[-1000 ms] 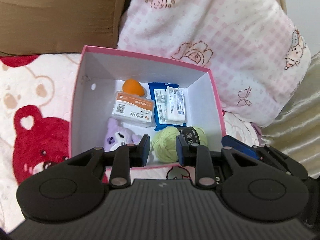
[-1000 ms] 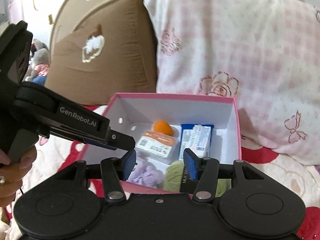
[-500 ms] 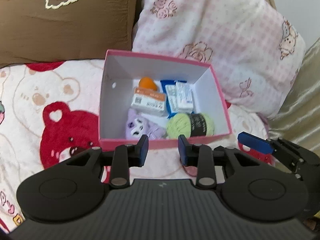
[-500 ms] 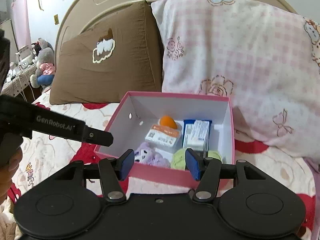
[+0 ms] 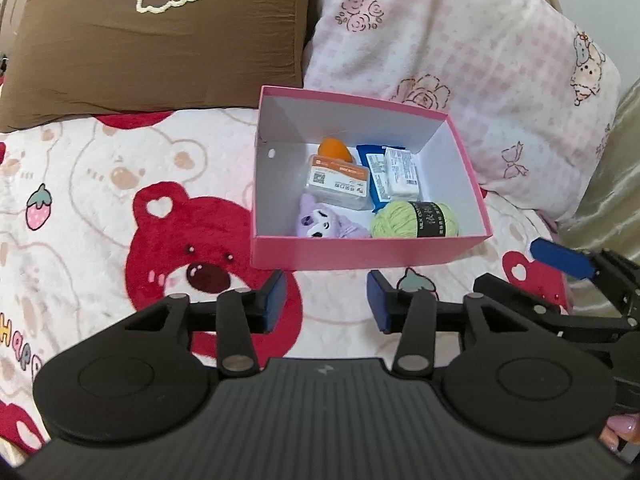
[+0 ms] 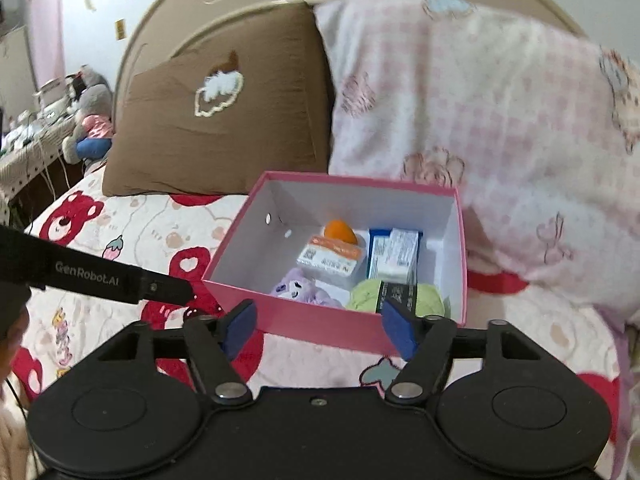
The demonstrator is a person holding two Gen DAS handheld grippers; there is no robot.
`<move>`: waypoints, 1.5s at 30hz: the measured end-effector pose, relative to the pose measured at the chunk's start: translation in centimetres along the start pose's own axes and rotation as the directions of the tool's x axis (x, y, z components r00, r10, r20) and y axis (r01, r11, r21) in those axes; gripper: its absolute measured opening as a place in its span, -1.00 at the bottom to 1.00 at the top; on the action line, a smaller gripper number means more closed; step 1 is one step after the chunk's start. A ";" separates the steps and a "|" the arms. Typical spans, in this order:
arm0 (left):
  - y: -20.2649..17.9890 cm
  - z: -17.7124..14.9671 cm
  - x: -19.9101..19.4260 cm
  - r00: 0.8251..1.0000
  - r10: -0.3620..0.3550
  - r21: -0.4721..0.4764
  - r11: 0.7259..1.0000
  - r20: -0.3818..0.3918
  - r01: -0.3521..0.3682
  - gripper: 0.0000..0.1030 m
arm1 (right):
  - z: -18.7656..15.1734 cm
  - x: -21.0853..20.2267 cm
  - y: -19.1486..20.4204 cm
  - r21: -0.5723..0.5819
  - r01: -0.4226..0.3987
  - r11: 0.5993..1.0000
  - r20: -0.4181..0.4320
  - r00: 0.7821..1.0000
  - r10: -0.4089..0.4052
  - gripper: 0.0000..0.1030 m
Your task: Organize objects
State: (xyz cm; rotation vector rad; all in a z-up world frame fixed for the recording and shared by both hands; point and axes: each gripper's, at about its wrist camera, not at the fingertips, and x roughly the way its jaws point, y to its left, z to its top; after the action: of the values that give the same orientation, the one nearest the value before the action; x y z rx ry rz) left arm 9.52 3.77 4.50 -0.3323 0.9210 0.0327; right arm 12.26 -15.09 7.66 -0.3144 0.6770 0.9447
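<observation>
Box (image 5: pixel 360 254): pink, white inside, lid off, on bear-print blanket (image 5: pixel 120 200), just in front of brown pillow (image 5: pixel 160 36) and pink pillow (image 5: pixel 460 52).
Contents: orange egg-shaped item (image 5: pixel 335 148) at back; labelled packet (image 5: pixel 338 180) in front of it; blue pack (image 5: pixel 380 184) w/ white pack (image 5: pixel 402 172) on top, back right; purple plush (image 5: pixel 320 226) front left; green yarn (image 5: pixel 414 220) front right.
L gripper (image 5: pixel 326 306): fingers spread, just been opening, nothing between; near side of box, not touching.
R gripper (image 6: pixel 320 326): fingers spread wider, just been opening, nothing held, box's near wall seen through the gap.
</observation>
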 end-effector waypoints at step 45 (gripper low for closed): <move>0.7 -3.4 -1.6 0.978 0.161 -0.006 0.987 -0.131 -0.163 0.96 | -2.4 -1.7 0.0 0.112 0.159 0.981 -0.158 0.977 -0.140 0.90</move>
State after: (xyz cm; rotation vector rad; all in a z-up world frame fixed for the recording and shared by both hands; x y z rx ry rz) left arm 5.78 3.56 3.64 -0.2762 1.0761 0.1700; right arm 10.58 -17.44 6.98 -0.3237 0.8341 0.7368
